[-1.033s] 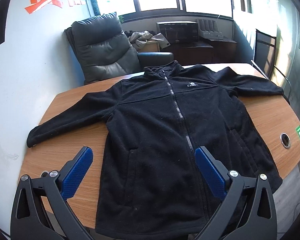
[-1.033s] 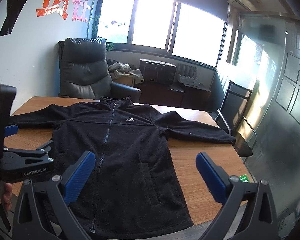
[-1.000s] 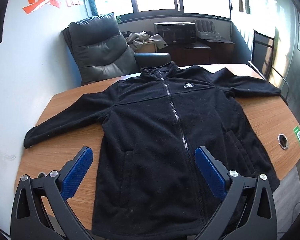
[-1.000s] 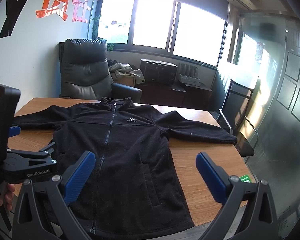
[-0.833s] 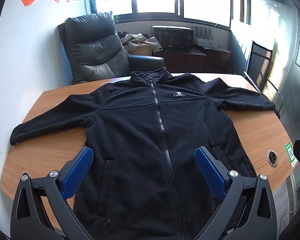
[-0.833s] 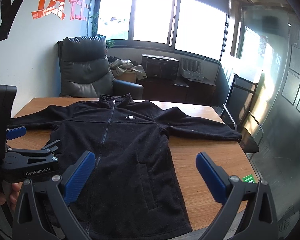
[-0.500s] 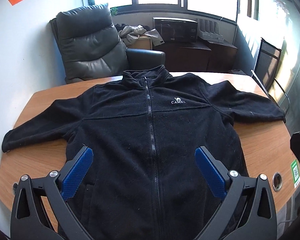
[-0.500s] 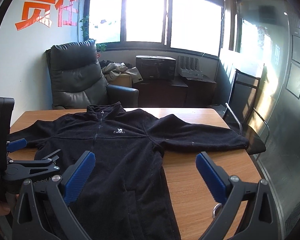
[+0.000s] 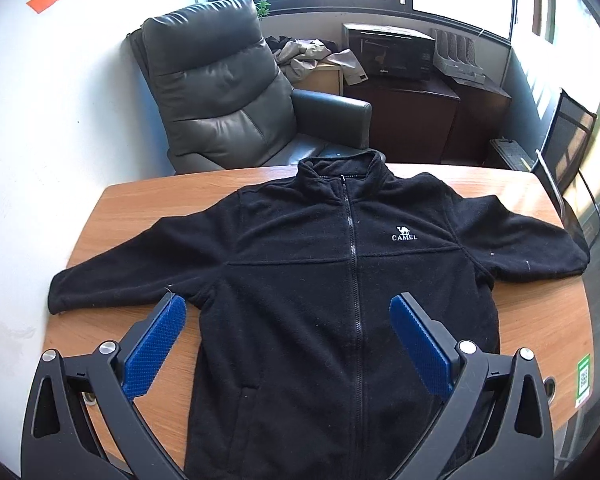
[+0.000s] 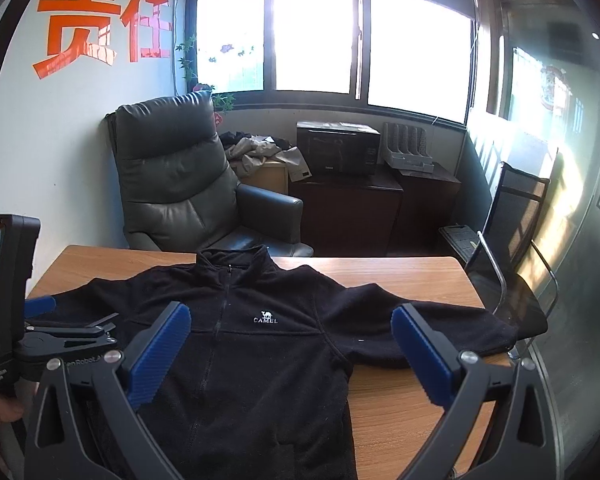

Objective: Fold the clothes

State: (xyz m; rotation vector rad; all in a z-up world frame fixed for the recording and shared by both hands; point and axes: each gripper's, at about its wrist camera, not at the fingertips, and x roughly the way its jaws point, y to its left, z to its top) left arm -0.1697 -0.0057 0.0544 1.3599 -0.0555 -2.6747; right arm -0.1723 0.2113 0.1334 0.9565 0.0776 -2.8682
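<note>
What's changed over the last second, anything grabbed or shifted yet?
Only the tongs moved: the left tongs and right tongs both advanced over the jacket toward its collar and sleeves, the hem now out of view. Nothing was gripped; both stay wide open. The jacket lies flat, zipped, sleeves spread on the table, unchanged.

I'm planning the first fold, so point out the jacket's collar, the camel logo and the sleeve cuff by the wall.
collar (image 9: 342,168), left wrist view, on the standing front of it.
camel logo (image 9: 404,234), left wrist view, on the white lettering.
sleeve cuff (image 9: 58,294), left wrist view, on the sleeve's end.
</note>
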